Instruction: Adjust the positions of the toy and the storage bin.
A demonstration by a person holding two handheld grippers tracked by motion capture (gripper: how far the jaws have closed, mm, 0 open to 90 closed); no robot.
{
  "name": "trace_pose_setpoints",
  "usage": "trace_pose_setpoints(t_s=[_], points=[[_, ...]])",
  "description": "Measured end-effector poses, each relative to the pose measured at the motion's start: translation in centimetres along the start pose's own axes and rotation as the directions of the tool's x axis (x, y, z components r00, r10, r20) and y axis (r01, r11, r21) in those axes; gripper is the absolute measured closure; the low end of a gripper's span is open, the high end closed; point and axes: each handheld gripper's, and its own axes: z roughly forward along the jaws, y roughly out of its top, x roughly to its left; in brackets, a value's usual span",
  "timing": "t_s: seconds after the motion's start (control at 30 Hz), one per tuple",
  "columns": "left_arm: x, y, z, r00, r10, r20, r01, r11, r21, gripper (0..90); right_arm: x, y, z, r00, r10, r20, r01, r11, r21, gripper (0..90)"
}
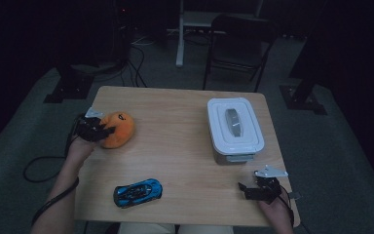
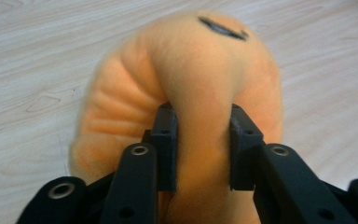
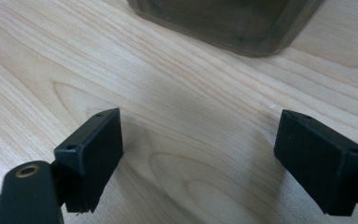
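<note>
Left gripper (image 2: 200, 140) pinching the orange plush toy (image 2: 186, 84), pads pressing into its fabric; toy lying well left of the white lidded box (image 1: 234, 127) on the table (image 1: 175, 112); right gripper (image 3: 200, 158) resting wide apart just before the box; blue toy car (image 1: 138, 192) sitting near-left of the box.

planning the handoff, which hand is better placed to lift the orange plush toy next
Left. The left gripper is shut on the orange plush toy, its pads squeezing the fabric. The right gripper rests open near the table's far corner, beside the lidded box.
</note>
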Motion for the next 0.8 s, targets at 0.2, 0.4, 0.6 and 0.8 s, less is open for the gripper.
trace_pose_setpoints(t_s=[0.2, 0.4, 0.6, 0.8], points=[[-1.5, -1.3, -3.3, 0.9992, -0.025, 0.031, 0.026, 0.9988, -0.042, 73.2, 0.0, 0.0, 0.0, 1.0, -0.001, 0.0, 0.001, 1.0, 0.0, 15.1], [-3.3, -3.1, -6.4, 0.9985, -0.046, 0.028, 0.048, 0.9963, -0.071, 73.3, 0.0, 0.0, 0.0, 1.0, 0.0, 0.0, 0.0, 1.0, -0.001, 15.1], [-5.1, -5.2, -8.6, 0.9989, -0.045, 0.016, 0.046, 0.9964, -0.071, 73.3, 0.0, 0.0, 0.0, 1.0, -0.002, 0.0, 0.002, 1.0, -0.002, 15.4], [-5.6, -7.7, -7.4, 0.9984, -0.027, 0.049, 0.028, 0.9995, -0.014, 72.8, 0.0, 0.0, 0.0, 1.0, -0.003, 0.0, 0.003, 1.0, -0.001, 15.3]])
